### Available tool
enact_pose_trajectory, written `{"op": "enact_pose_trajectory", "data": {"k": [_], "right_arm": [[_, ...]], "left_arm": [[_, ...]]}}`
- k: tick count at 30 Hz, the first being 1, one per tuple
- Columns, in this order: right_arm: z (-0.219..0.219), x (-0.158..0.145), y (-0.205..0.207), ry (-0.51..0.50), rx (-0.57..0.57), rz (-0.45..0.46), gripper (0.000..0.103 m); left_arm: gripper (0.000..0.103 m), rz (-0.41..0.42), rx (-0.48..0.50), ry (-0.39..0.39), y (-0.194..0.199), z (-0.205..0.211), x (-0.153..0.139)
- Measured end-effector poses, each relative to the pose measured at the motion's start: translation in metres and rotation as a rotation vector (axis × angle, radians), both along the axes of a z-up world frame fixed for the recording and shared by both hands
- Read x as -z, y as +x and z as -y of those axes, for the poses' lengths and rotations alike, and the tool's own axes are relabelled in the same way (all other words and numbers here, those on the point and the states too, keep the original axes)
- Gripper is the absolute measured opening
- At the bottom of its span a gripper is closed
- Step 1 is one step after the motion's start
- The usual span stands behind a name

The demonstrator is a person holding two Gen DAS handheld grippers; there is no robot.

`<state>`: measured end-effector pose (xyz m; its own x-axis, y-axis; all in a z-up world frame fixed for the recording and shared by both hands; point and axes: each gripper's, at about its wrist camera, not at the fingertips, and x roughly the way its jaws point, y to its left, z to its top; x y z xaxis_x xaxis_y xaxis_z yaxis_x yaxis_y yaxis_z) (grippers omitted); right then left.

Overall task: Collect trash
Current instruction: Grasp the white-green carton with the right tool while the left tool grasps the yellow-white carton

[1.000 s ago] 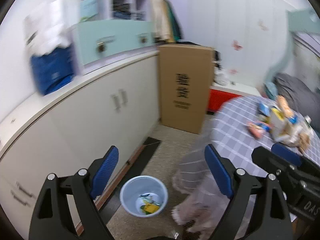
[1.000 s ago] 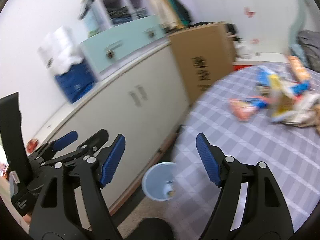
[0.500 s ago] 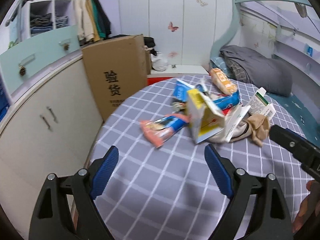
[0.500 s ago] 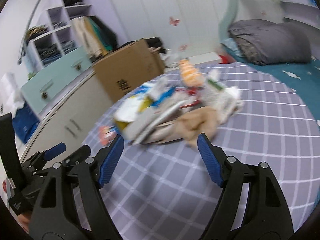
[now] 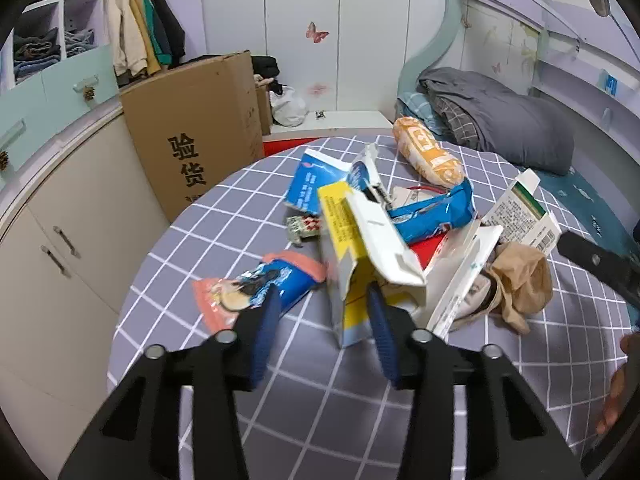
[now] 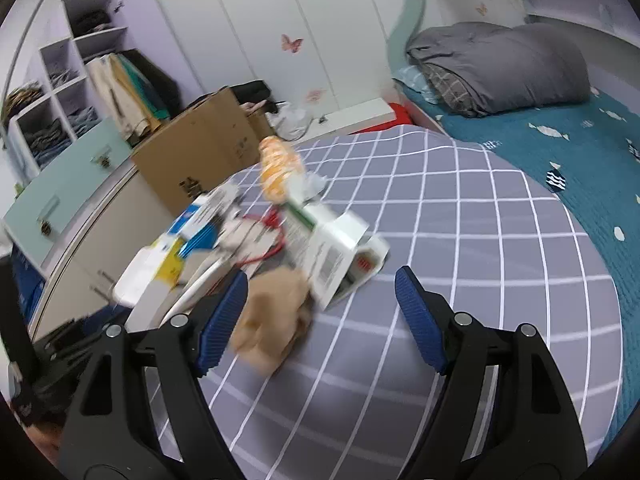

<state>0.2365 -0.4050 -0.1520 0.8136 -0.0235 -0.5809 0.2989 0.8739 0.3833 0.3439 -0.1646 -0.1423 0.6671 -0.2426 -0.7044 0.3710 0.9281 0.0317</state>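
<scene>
On the round table (image 5: 224,216), centre frame in my left view, the trash sits heaped: an open yellow-and-white carton (image 5: 360,256) standing in front, a blue wrapper (image 5: 434,212) behind it, an orange snack bag (image 5: 426,152) at the far edge, a blue-white carton (image 5: 310,188) behind-left, a pink-and-blue wrapper (image 5: 256,288) lying flat at left, a white box with green stripe (image 5: 524,212) at right, and crumpled tan cloth (image 5: 520,280) beside it.

My left gripper (image 5: 322,312): jaws partly apart, holding nothing. Left pad overlaps the pink-and-blue wrapper's near end, right pad overlaps the carton's open base; contact cannot be told.

My right gripper (image 6: 320,300): jaws wide, holding nothing. The tan cloth (image 6: 276,312) lies between the pads, closer to the left one. Pile is motion-blurred in this view.

Open room: bare checked cloth across the whole lower half of both frames, and right of the pile in the right view (image 6: 480,220). Table edge curves down the left of the left view; cabinet (image 5: 68,220) and cardboard box (image 5: 196,136) stand beyond it. Bed with grey duvet (image 6: 504,68) borders the upper right.
</scene>
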Motion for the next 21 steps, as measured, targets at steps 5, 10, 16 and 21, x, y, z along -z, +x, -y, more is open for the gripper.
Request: {"op": "enact_pose_trajectory", "data": {"k": [5, 10, 16, 21], "right_arm": [[0.013, 0.007, 0.026, 0.005, 0.006, -0.045, 0.075], [0.019, 0.013, 0.046, 0.034, -0.034, -0.080, 0.075], [0.015, 0.014, 0.053, 0.034, -0.075, -0.100, 0.046], [0.011, 0.001, 0.037, -0.019, -0.042, -0.047, 0.039]], "left_arm": [[0.003, -0.004, 0.028, -0.037, 0.007, 0.004, -0.004], [0.002, 0.079, 0.030, -0.049, -0.001, 0.005, -0.018], [0.002, 0.115, 0.009, -0.102, -0.008, -0.007, -0.035], [0.002, 0.143, -0.009, -0.157, -0.019, -0.027, -0.049]]}}
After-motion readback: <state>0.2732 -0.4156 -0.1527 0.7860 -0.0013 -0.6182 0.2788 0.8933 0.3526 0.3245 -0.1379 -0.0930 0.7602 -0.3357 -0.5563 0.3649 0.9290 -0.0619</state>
